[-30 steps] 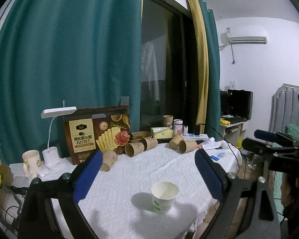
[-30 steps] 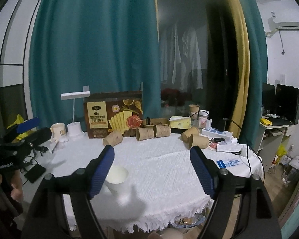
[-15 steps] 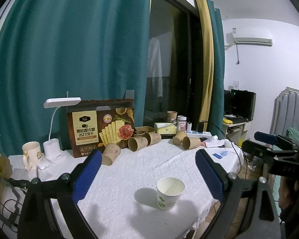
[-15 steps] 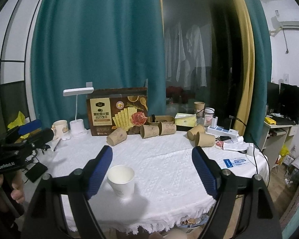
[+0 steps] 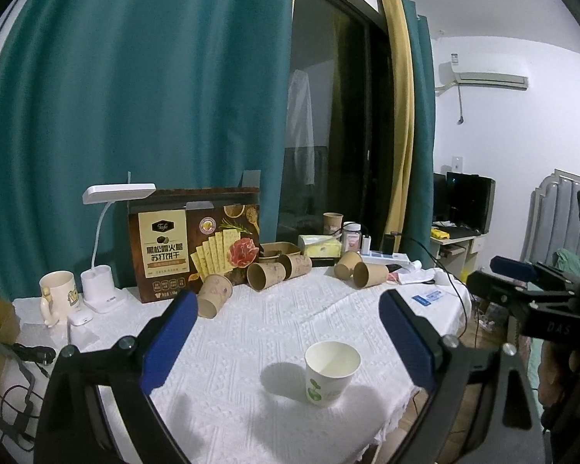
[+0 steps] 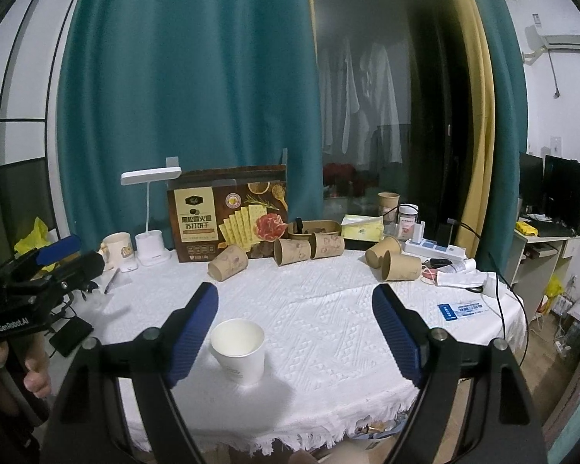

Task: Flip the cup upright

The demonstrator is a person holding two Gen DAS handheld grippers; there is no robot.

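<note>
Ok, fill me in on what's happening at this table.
A person holds a gripper in each hand. The white cup stands upright on the tablecloth, untouched. The right gripper has just been opening, with nothing in it; the left gripper is open too. Brown cups lie tipped over behind.

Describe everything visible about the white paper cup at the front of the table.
The white paper cup stands upright, mouth up, on the white tablecloth near the table's front edge. It tapers toward its base, looks empty inside, and carries a green print on its side. Nothing touches it except the cloth; it casts a soft shadow beside it. Both grippers' blue pads stand clear of it.
</note>
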